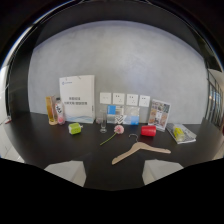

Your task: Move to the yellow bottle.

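Note:
The yellow bottle (51,110) is a tall, slim bottle of amber-yellow liquid standing upright at the far left of the dark table (45,145), near the wall. A small white bottle with a pink base (60,115) stands right beside it. My gripper (114,173) is well short of it, over the table's near edge, open with nothing between its pale fingertips (67,173). The bottle is far ahead and to the left of the left finger.
A white sign (77,99) stands behind a lying green cup (74,128). Mid-table are a glass (103,121), a pink flower (118,130), a red cup (148,131) and a wooden hanger (140,151). A plastic bag (181,133) lies at the right.

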Available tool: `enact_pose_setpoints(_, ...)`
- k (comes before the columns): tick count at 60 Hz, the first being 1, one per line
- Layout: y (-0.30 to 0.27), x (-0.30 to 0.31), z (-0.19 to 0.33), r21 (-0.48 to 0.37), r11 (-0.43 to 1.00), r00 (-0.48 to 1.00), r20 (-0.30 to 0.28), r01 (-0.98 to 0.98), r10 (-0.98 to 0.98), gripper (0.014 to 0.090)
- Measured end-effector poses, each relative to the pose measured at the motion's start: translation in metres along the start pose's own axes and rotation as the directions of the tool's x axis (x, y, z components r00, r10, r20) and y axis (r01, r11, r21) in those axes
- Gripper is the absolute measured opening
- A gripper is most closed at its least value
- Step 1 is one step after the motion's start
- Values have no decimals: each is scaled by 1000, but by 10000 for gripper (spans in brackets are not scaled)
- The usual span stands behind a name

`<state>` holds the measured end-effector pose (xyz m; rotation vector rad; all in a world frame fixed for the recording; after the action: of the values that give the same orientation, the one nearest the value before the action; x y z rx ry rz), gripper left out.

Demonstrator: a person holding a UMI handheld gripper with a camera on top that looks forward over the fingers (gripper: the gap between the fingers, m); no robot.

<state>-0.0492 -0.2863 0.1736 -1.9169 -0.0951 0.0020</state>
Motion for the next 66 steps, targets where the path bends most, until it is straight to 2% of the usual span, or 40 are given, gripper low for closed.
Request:
enact_pose_setpoints(17,18,8,-35,-15,1000,999,-44,0,0,854)
enact_pose_setpoints(29,51,50,-44,-66,998,995,-99,-6,-1,850)
enact_pose_setpoints(44,63,158,-21,-88,996,985,-171,0,-15,849)
enact_pose_setpoints(66,44,344,84,-114,993,985,-162,40,-58,853)
